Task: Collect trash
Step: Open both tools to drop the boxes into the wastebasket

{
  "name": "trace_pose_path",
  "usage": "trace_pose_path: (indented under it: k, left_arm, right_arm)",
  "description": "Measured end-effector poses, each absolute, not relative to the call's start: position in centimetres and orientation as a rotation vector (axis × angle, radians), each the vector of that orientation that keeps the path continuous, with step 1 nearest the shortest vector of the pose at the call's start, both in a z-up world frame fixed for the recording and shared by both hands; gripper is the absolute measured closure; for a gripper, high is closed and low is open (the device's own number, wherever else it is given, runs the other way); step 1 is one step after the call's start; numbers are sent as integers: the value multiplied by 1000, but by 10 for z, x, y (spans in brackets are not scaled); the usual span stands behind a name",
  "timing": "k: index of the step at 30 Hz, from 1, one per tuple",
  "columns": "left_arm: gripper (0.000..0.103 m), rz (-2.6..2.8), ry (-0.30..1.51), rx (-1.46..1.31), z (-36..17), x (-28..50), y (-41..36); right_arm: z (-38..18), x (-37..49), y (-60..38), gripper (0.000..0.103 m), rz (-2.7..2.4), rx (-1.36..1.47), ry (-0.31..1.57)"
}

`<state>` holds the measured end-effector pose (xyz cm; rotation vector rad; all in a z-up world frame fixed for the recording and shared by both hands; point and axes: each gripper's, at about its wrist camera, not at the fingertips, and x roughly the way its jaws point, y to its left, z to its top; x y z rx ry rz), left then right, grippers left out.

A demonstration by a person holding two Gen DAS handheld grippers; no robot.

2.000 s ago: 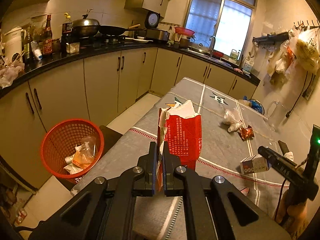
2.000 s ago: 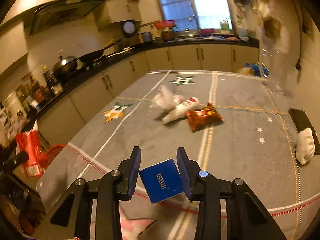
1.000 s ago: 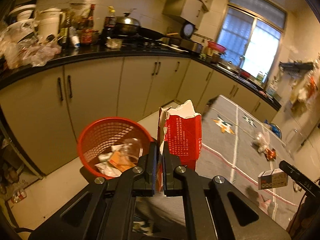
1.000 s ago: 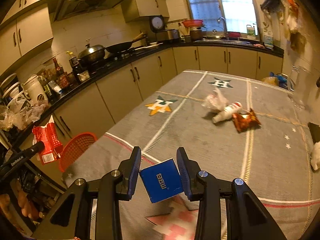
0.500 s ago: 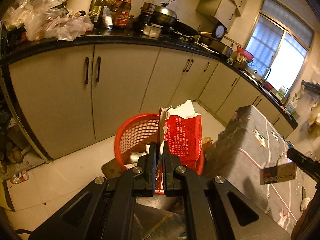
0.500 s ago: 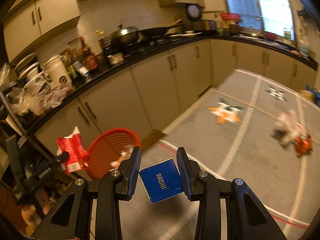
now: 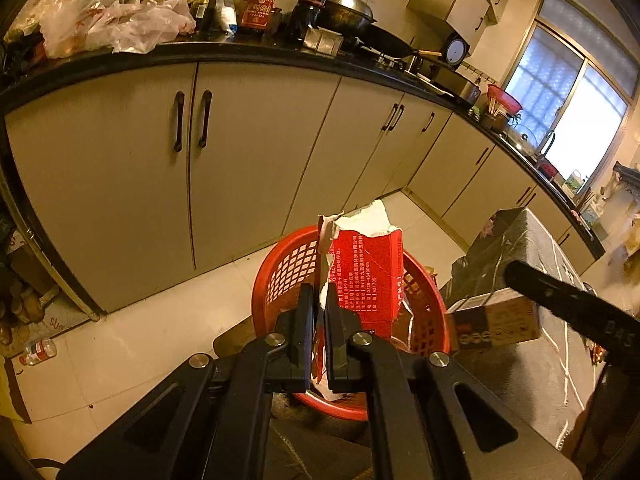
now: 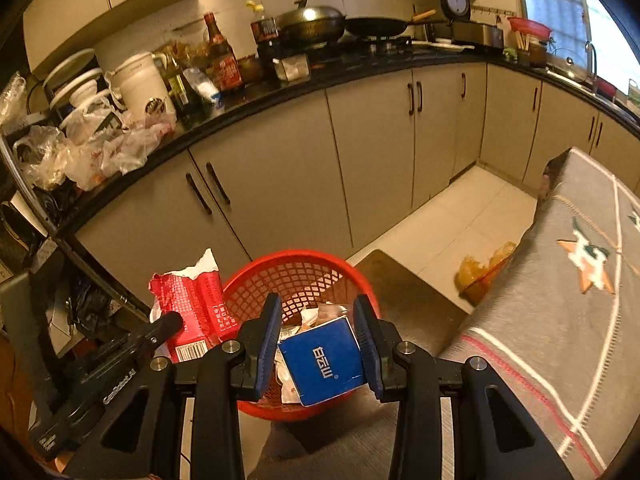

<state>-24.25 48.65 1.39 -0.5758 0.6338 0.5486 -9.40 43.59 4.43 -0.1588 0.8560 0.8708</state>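
Right gripper: the right gripper [image 8: 318, 350] is clamped on the blue box [image 8: 322, 360], one finger pressed to each side. From its own camera the box hangs right over the mouth of the basket.

Left gripper: the left gripper [image 7: 316, 328] pinches the torn edge of the red carton [image 7: 366, 272] between nearly closed fingers. The carton stands upright above the near rim of the basket — seen from the other side it sits more at the rim's outer edge than over the middle.

Basket: the red basket [image 8: 304, 268] stands on the tiled floor in front of the cabinets, with crumpled wrappers already lying in it.

Step in hand: I'd say both pieces are carried and lined up for the drop, not yet let go.

Next move: the box looks ready — spreading the right fingers should do it. The carton probably wants nudging further in over the opening before the left fingers part, or it could tip off the rim onto the floor.

Table: the grey star-patterned tablecloth [image 8: 580, 304] lies off to the right; what trash may remain on it I can't tell from here.

Counter: bottles, a wok and plastic bags crowd the black counter [image 7: 240, 50] beyond.
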Motion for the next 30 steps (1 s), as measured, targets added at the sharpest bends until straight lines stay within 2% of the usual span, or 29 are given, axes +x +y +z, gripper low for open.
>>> trace_pose_path:
  k: [6,8,9,10,11,12,13,19,30]
  left_arm:
    - [98,546,656,-568,7,-237,487]
    - [93,555,658,-561,7,-236,486]
    - [84,553,658,-557,8,-236,485]
    - [68,554,655,-556,9,-237,484]
    - [61,558,647,-553,11,-239,483]
    - [53,564,632,-546,13,-241,482]
    - [50,574,621,-535,16,-243,480]
    - [42,608,619,-481,28,-249,469]
    - [36,679,629,-370,43,-258,441]
  right_arm:
    - [20,-80,449,62,854,-150,916]
    - [15,-74,446,58,852,-122,939]
    - [13,-71,444,54,854,-97,956]
    - [12,-70,442,44,854,-82,961]
    - [12,-68,438,39,848,-66,962]
    - [13,-68,436,39,845,-60,958]
    - [15,-68,433,39,844,-57,956]
    - [27,-76,411,38,836,-27,940]
    - [46,-108,351,31,767,-26,848]
